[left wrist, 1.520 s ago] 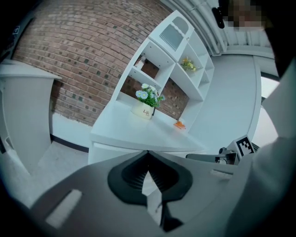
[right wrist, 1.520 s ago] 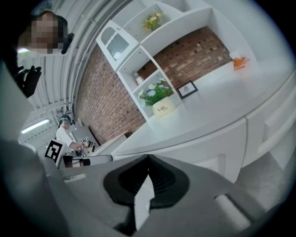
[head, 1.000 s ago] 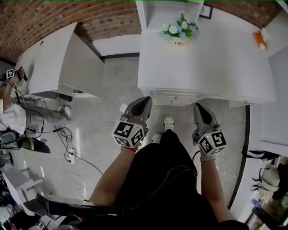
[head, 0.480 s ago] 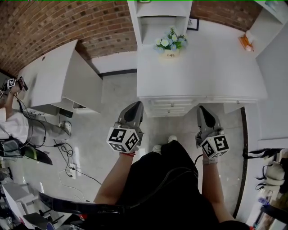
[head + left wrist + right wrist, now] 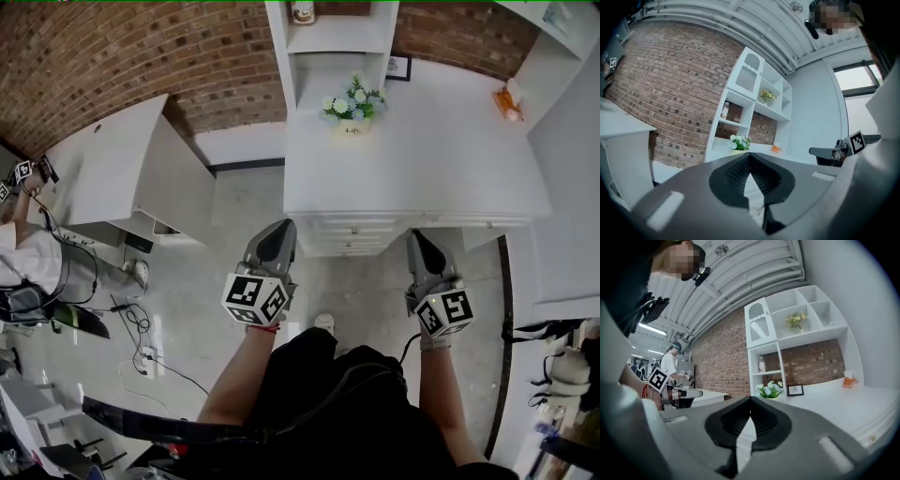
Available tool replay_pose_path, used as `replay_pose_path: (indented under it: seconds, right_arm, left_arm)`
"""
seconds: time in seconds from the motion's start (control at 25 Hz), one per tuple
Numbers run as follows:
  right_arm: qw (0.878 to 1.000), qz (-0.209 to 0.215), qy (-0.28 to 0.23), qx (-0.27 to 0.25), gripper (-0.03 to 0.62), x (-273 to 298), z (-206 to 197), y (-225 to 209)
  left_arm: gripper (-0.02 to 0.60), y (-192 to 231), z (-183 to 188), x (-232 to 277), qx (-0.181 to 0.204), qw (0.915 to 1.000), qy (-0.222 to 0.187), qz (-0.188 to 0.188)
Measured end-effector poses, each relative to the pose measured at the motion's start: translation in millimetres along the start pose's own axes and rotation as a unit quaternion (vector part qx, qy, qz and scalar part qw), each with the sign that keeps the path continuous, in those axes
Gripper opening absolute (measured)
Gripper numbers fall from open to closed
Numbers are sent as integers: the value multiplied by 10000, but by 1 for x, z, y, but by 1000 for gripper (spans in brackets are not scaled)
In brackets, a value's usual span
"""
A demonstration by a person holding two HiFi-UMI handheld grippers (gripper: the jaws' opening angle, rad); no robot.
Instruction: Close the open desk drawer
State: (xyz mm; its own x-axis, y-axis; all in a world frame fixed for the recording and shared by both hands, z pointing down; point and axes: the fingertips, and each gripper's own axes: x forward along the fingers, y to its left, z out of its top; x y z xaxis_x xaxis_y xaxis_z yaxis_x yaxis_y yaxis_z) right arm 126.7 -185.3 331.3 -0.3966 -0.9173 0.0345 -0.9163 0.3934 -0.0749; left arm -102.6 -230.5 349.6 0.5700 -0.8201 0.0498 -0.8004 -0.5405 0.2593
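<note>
I'm standing in front of a white worktop [image 5: 441,150] and holding both grippers low, out ahead of my knees. The left gripper [image 5: 278,232] is pointing at the left corner of the drawer [image 5: 352,228] stack. The right gripper [image 5: 416,240] is pointing at the right corner. Neither one is touching anything. The drawer fronts are sitting under the front edge of the worktop, right between my two grippers. From up here I can't tell how far out the open one is sticking.

My left fingers [image 5: 733,172] are pressing together at the tips with nothing between them, and the right fingers [image 5: 764,420] are doing the same.

The worktop itself is looking pretty bare. A pot of flowers [image 5: 353,101] is sitting at the back, a small picture frame [image 5: 398,67] is leaning just beside it to the right, and something orange [image 5: 506,101] is lying well off toward the far right corner. A white shelf unit [image 5: 333,37] is rising from the back of the worktop, against a brick wall [image 5: 141,56].

Off to my left, a second white desk [image 5: 122,159] is standing at an angle, well apart from mine. Cables [image 5: 141,319] are trailing across the pale floor [image 5: 244,206] near it. Another person [image 5: 23,253] is working at the far left edge, holding marker cubes too. One shoe [image 5: 324,323] of mine is peeking out below the grippers.
</note>
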Motion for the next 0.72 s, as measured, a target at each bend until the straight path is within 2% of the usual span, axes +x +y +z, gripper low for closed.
replay_pose_path:
  seconds: [0.4,0.72]
  right_arm:
    - [9999,61,121,18,0,-30,6,-2]
    - [10000,26,64,-34,0,-49,11,4]
  left_arm:
    - [3,-18,-5,-19,-21,9998,62,188]
    - [3,-38,-2,-43,208,9995,4,247]
